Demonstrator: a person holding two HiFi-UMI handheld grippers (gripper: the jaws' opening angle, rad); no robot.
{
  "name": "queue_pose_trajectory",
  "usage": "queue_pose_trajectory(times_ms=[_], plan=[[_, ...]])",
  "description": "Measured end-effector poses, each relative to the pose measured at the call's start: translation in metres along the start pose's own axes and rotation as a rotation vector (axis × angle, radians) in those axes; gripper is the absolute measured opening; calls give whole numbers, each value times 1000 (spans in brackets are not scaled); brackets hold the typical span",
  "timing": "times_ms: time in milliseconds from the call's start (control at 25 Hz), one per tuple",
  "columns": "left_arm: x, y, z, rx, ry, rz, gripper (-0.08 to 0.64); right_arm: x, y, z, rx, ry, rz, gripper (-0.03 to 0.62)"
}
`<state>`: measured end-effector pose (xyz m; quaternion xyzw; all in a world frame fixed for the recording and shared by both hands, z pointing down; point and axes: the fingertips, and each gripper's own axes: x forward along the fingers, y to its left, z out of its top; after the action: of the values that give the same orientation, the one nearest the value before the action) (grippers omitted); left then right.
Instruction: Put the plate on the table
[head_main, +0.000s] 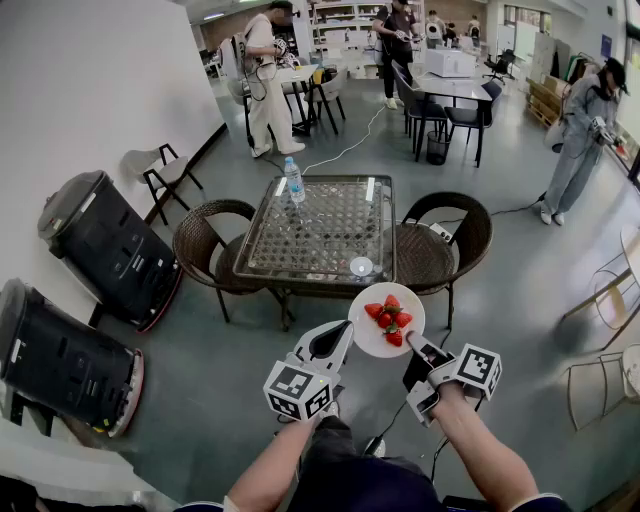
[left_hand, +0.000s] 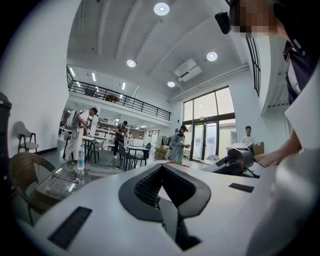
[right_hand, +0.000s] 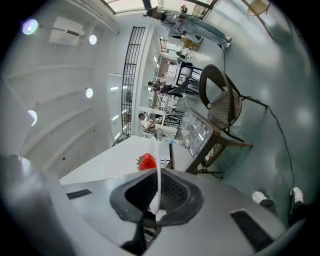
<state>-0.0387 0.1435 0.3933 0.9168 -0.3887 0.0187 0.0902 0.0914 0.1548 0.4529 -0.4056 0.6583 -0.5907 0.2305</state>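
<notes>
A white plate (head_main: 372, 340) carrying several strawberries (head_main: 390, 320) hangs in the air just before the near edge of the glass-topped table (head_main: 320, 235). My right gripper (head_main: 418, 352) is shut on the plate's near right rim. In the right gripper view the plate (right_hand: 156, 165) stands edge-on between the jaws of that gripper (right_hand: 156, 197), with one strawberry (right_hand: 147, 161) beside it. My left gripper (head_main: 338, 338) sits at the plate's left rim. In the left gripper view this gripper (left_hand: 162, 192) has its jaws together with nothing between them.
A water bottle (head_main: 293, 180) and a small round lid (head_main: 361, 266) lie on the table. Wicker chairs (head_main: 205, 245) (head_main: 450, 235) flank it. Two black machines (head_main: 100, 245) (head_main: 60, 360) stand along the left wall. People stand at the back and at the right.
</notes>
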Motion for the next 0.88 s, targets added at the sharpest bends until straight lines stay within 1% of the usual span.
queue_pose_trajectory(times_ms=[280, 600, 880], plan=[[2, -2, -1, 0, 3, -1, 8, -1, 0, 2, -23, 2, 6, 15], [3, 1, -3, -2, 9, 4, 8, 2, -4, 2, -7, 2, 1, 15], [15, 0, -7, -6, 17, 20, 8, 4, -9, 15, -8, 19, 7, 15]])
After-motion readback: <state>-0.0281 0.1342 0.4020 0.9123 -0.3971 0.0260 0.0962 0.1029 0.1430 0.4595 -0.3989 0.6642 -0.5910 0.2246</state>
